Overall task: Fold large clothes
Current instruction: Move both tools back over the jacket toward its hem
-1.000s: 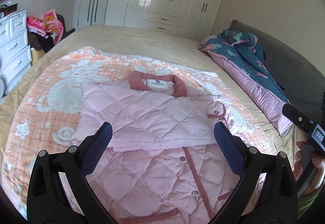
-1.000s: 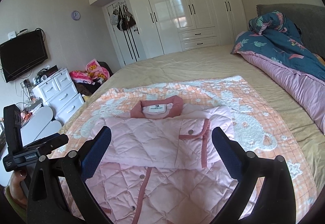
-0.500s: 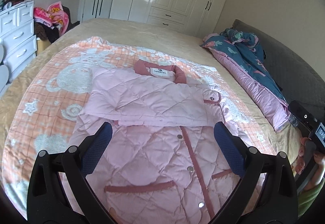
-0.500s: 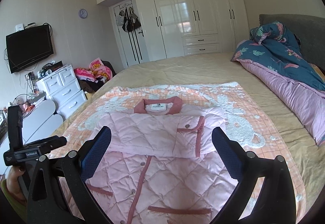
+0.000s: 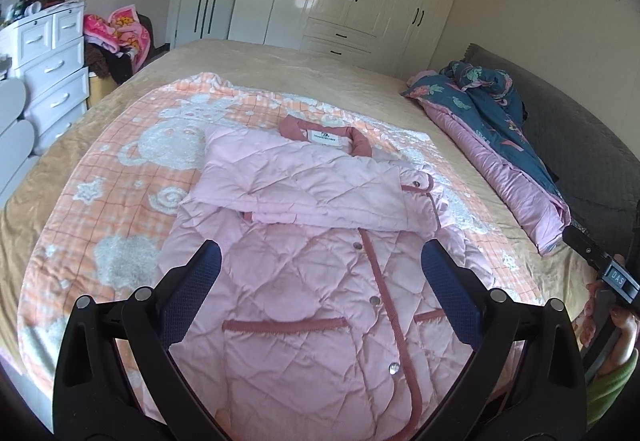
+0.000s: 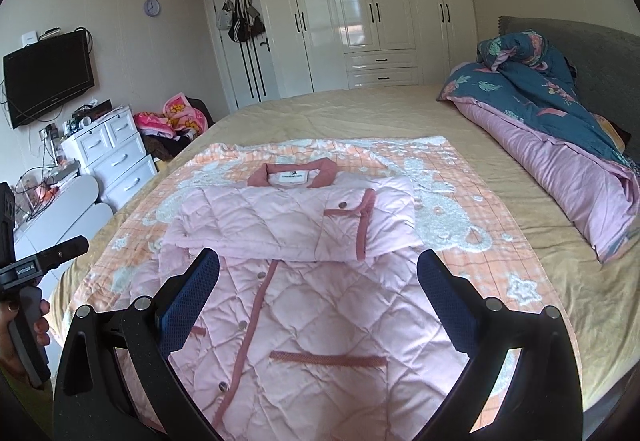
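Observation:
A pink quilted jacket [image 5: 316,281] with dark pink trim lies face up on an orange patterned blanket [image 5: 120,177] on the bed. Both sleeves are folded across its chest below the collar [image 5: 324,131]. My left gripper [image 5: 320,281] is open and empty, held above the jacket's lower half. My right gripper [image 6: 318,283] is open and empty too, above the jacket [image 6: 304,321] near its hem. Each gripper shows at the edge of the other's view, the right one [image 5: 600,269] and the left one [image 6: 36,265].
A rolled blue and pink duvet [image 6: 560,129] lies along the right side of the bed by the grey headboard [image 6: 608,57]. White drawers [image 6: 112,157] and a pile of clothes [image 6: 172,121] stand left of the bed. White wardrobes [image 6: 360,13] fill the far wall.
Both grippers have pulled back toward the foot of the jacket and risen, so more of its lower half and pockets shows. The jacket has not moved.

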`<state>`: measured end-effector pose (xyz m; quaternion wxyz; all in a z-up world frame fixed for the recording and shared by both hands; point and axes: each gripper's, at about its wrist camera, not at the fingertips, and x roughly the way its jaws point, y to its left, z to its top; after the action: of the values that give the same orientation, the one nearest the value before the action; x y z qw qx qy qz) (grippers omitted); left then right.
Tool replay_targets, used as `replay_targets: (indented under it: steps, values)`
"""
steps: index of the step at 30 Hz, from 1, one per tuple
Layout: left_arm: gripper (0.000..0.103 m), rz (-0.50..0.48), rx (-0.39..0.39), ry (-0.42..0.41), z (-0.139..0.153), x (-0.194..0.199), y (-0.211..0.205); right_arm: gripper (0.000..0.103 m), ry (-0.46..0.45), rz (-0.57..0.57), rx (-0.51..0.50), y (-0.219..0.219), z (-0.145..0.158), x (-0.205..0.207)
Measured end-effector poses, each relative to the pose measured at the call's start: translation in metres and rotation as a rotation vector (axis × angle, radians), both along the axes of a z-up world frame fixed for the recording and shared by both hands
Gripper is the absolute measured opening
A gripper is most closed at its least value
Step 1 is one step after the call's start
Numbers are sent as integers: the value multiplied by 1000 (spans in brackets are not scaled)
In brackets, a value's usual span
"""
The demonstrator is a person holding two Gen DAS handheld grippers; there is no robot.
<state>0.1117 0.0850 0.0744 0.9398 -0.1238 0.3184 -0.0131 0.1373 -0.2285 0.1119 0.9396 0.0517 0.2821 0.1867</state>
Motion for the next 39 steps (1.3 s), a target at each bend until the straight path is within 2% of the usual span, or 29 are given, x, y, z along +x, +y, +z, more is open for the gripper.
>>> replay_targets:
  steps: [8,18,33,39]
  values:
    - [94,18,26,13,-5,-22,1,99,28,-26,9,-18,-8,-16]
    - [94,25,49,63,-25,-36,1,99,72,-18,-11,-27,-22,-28]
    - [94,65,86,129,-51,-55,15,99,237,12,-77,-29,-90,-38]
    - [94,91,93,158,-63,-62,24,99,282,22,-85,-32,-107,-40]
